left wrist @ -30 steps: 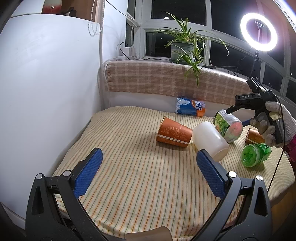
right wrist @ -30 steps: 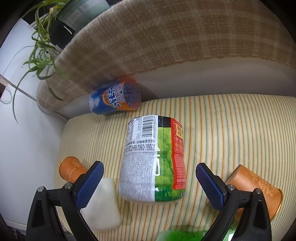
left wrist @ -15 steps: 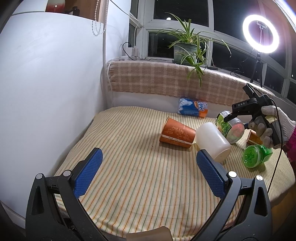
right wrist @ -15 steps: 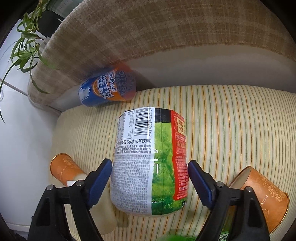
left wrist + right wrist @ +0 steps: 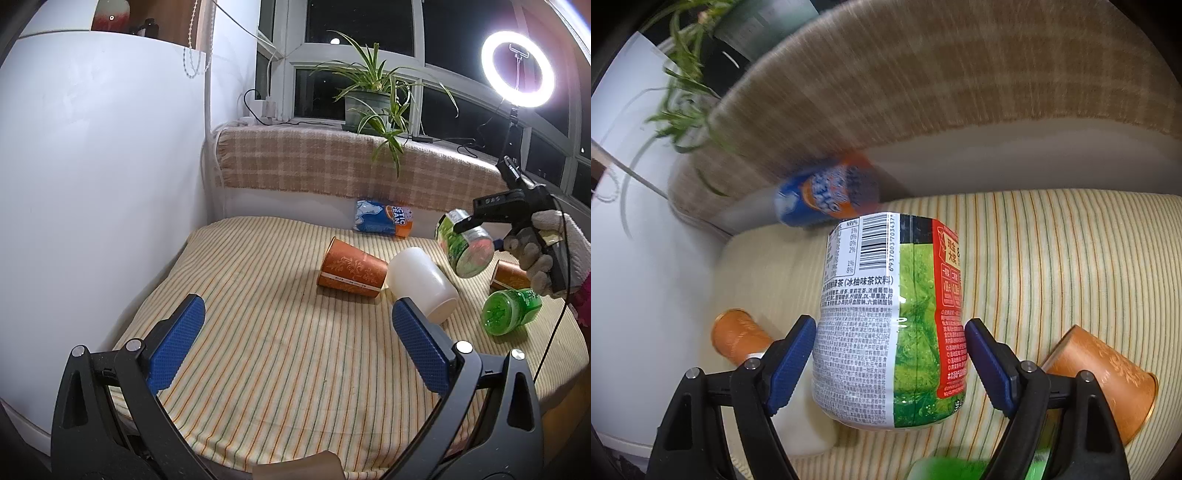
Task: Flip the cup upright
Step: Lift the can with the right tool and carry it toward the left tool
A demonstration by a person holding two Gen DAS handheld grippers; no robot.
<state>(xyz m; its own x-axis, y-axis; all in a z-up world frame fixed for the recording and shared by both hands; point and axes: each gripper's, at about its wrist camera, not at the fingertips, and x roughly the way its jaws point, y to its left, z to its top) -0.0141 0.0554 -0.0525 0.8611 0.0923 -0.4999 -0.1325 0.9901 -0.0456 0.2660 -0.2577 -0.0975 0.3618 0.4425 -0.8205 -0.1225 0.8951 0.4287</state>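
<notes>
Idling low at the near edge, left gripper (image 5: 293, 334) has jaws spread, gripping nothing; right gripper (image 5: 890, 356) pads clamp the green-labelled cup (image 5: 890, 321), lifted off the striped cushion (image 5: 258, 332), tilted; step looks mid-flip; next: rotate base-down, set down, release; label glossy, probably slippery.

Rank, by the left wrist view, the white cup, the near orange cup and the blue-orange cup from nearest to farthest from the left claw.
From the left claw:
1. White cup, just beyond its right finger.
2. Near orange cup, lying mid-bed, touching the white one.
3. Blue-orange cup, at the back by the bed's end wall.
</notes>
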